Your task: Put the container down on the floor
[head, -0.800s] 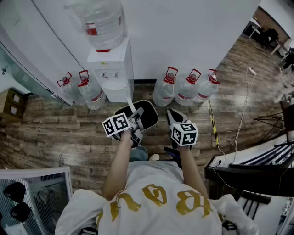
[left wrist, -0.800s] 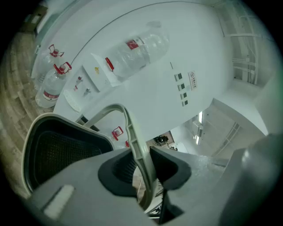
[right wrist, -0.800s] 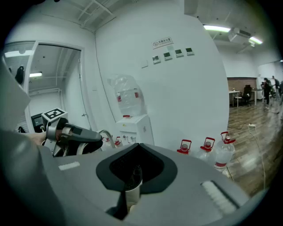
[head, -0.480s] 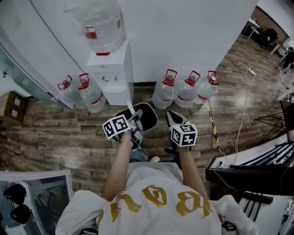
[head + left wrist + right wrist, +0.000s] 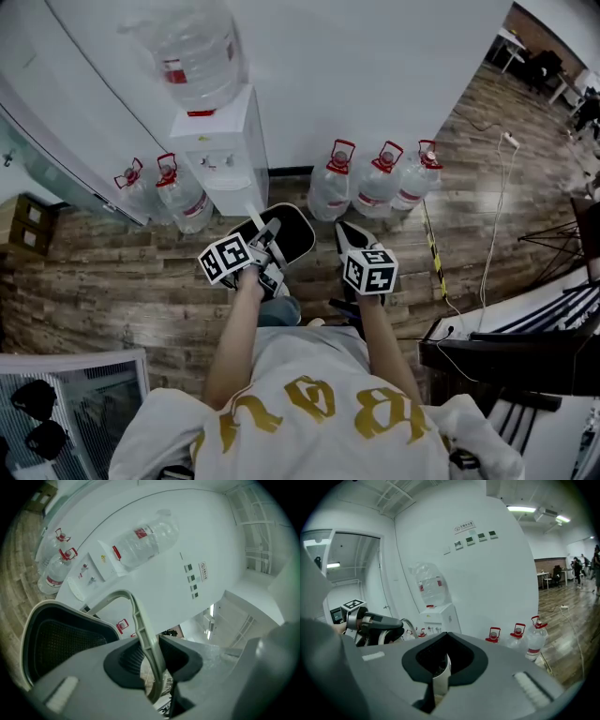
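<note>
A black container (image 5: 294,232) with a pale rim hangs above the wooden floor, in front of the water dispenser. Its grey handle (image 5: 138,620) runs between the jaws of my left gripper (image 5: 152,662), which is shut on it; the container's dark mesh inside (image 5: 61,639) shows to the left. In the head view the left gripper (image 5: 265,247) sits over the container's near edge. My right gripper (image 5: 354,242) is beside the container, to its right. Its jaws (image 5: 440,670) are shut on a pale strip (image 5: 440,679); the rest of that strip is hidden.
A white water dispenser (image 5: 223,155) carrying a big bottle (image 5: 192,56) stands against the wall. Water jugs (image 5: 380,183) line the wall on its right, and more jugs (image 5: 159,187) on its left. A cable (image 5: 492,234) crosses the floor; dark furniture (image 5: 525,342) is at right.
Both grippers and the container have drifted slightly left and up in the head view. The left gripper's hold on the handle is the same.
</note>
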`<state>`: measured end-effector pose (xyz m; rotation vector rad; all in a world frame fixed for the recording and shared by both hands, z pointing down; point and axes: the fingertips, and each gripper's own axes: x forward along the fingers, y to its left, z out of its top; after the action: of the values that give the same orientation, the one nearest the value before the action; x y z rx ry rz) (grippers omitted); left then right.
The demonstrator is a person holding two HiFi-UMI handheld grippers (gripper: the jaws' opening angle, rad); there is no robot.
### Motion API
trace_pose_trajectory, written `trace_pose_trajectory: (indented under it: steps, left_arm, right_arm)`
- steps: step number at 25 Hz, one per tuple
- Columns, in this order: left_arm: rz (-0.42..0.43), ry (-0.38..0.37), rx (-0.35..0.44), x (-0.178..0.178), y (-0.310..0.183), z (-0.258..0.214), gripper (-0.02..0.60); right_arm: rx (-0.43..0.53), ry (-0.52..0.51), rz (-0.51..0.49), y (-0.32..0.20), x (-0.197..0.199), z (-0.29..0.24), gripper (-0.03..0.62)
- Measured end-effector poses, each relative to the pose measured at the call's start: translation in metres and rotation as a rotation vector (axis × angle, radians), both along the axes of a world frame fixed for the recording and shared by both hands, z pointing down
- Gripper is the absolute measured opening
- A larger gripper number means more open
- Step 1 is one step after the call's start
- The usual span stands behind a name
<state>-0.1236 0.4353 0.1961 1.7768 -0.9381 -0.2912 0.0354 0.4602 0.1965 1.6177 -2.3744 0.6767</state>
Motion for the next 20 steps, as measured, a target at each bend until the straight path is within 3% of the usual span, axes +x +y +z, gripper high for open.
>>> trace_pose_trajectory:
  steps: [10, 20]
  left_arm:
    - [0.017, -0.016, -0.05, 0.008, -0.042, 0.022, 0.092]
    - [0.056, 0.005, -0.093, 0.027, -0.148, 0.052, 0.089]
  right_arm:
    - [-0.037, -0.011, 0.003, -0.041, 0.008, 0.017, 0.029]
    - [-0.108, 0.01, 0.002, -0.148, 0.016, 0.05, 0.029]
